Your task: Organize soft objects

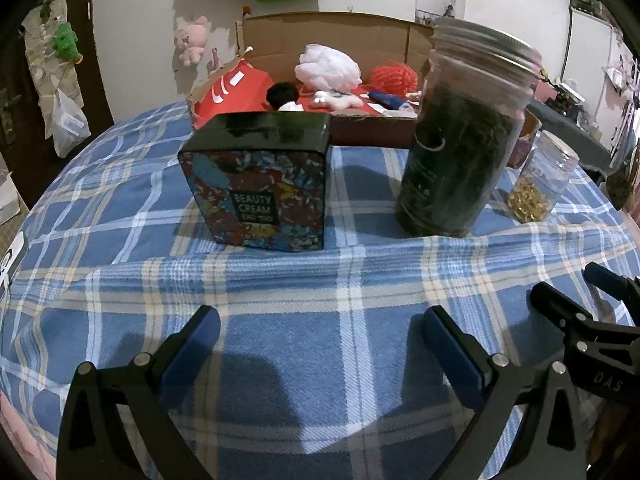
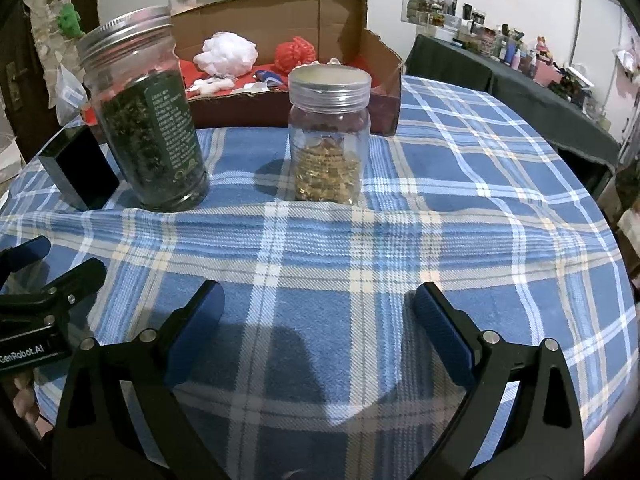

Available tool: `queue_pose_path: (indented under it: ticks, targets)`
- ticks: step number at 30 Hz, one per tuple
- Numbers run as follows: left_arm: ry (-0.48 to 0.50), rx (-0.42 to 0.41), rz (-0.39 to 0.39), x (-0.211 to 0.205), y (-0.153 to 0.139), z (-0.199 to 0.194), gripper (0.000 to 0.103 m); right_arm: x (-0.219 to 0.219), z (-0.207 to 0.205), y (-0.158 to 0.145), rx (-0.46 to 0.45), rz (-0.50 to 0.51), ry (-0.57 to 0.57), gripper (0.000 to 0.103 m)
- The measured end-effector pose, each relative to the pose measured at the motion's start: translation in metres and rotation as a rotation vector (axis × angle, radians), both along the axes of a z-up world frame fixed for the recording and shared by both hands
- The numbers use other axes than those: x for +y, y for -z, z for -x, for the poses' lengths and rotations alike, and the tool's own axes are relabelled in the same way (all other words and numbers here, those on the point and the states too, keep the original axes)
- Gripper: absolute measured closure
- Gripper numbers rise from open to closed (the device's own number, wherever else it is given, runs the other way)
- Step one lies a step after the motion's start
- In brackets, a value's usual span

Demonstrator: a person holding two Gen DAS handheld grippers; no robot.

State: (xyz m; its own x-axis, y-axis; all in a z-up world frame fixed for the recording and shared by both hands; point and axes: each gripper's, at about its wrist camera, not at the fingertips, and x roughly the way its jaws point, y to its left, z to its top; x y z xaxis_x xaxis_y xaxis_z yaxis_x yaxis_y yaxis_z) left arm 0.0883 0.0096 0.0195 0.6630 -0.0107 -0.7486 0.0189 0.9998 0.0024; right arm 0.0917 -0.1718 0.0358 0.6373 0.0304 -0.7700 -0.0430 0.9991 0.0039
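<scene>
An open cardboard box (image 1: 332,34) (image 2: 280,12) stands at the far side of the table. Inside lie a white fluffy ball (image 1: 329,67) (image 2: 230,54), a red yarn ball (image 1: 394,76) (image 2: 295,54), a small white plush (image 1: 336,101), a black pompom (image 1: 282,94) and a red bag (image 1: 232,94). My left gripper (image 1: 320,336) is open and empty, low over the near part of the plaid cloth. My right gripper (image 2: 320,312) is open and empty too, just to its right. Neither touches anything.
A floral "Beauty Cream" tin (image 1: 260,192) (image 2: 78,168), a tall jar of dark leaves (image 1: 456,140) (image 2: 148,120) and a small clear jar of golden bits (image 2: 328,136) (image 1: 540,184) stand between the grippers and the box. Blue plaid cloth (image 2: 460,220) covers the round table.
</scene>
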Motion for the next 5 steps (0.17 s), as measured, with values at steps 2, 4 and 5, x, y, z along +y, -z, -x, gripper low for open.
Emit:
queue_pose_path:
  ticks: [2, 4, 5]
  targets:
    - [-0.003, -0.002, 0.001, 0.0007, 0.0002, 0.0002, 0.0, -0.0001, 0.0002, 0.0, 0.0, 0.001, 0.0, 0.006]
    - [-0.005, -0.003, 0.0, 0.001, 0.0004, 0.0, 0.0, -0.0003, 0.0, 0.0001, 0.0, -0.001, 0.0, 0.005]
    - [-0.006, -0.003, 0.0, 0.0011, 0.0005, -0.0014, 0.0, -0.0003, 0.0, 0.0, 0.001, -0.001, 0.0, 0.005]
